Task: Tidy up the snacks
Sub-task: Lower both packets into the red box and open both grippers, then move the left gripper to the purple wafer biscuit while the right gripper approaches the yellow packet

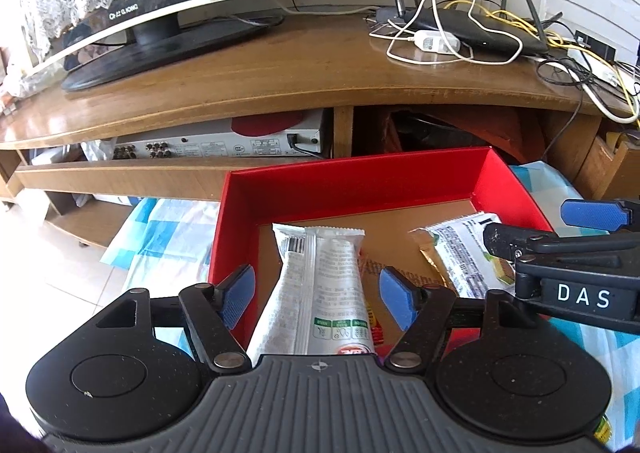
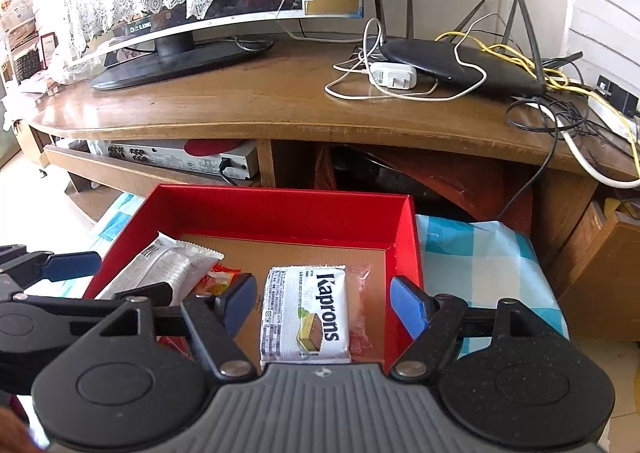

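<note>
So the snacks look mostly sorted already, as far as I can tell. The white Kaprons wafer packet with the green-and-brown wafer picture (image 2: 306, 315) lies flat on the brown cardboard floor of the shallow red cardboard box (image 2: 280, 213), over on the right side, close to the right wall. Left of it in the same box there's a long silvery-white foil snack packet with a barcode and fine print (image 1: 320, 289), lying lengthwise from near to far. Tucked under and between those two is a red-and-yellow wrapper (image 2: 218, 282), only partly visible, so I can't say what it is.

The left tongs (image 1: 317, 295) are spread wide around the near end of the silver packet, the blue pads clear of it on both sides, gripping nothing. The right tongs (image 2: 323, 303) are also wide open, pads either side of the Kaprons packet without touching it.

My read: at least three snacks are in the box and both tongs are empty, so this is either late in the job or just straightening things up. I can't see any loose snacks outside the box, but the views don't show much near ground.

The box sits on a blue-and-white checked cloth (image 2: 480, 253), in front of a brown wooden TV stand (image 2: 260, 101) with a black flat-screen TV (image 2: 172, 49) and a black router with antennas (image 2: 460, 65).
</note>
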Action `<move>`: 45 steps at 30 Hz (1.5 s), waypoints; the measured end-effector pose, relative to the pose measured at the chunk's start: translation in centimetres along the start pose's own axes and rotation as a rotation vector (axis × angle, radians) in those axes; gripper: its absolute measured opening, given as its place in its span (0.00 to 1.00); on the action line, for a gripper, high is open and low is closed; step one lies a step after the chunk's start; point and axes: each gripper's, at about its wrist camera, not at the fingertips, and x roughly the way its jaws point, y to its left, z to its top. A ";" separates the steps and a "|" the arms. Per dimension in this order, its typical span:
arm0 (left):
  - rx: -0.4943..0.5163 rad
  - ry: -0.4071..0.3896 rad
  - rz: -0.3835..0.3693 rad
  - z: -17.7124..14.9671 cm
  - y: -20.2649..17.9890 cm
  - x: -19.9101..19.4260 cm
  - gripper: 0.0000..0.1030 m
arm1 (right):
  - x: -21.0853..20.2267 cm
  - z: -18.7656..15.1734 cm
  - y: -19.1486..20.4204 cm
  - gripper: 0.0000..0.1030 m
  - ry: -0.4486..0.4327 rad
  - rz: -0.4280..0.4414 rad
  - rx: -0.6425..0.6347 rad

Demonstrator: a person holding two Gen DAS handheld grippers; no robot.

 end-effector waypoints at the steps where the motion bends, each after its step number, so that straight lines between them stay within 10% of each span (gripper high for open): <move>1: 0.001 -0.002 -0.003 -0.1 -0.1 -0.2 0.74 | -0.2 -0.1 -0.1 0.86 0.000 -0.002 0.001; 31: 0.040 -0.007 -0.078 -3.2 -1.9 -4.4 0.79 | -5.8 -3.9 -1.4 0.87 0.047 -0.019 0.026; 45: 0.068 0.176 -0.197 -8.8 -3.8 -4.6 0.83 | -6.1 -7.5 -4.0 0.91 0.168 -0.041 0.038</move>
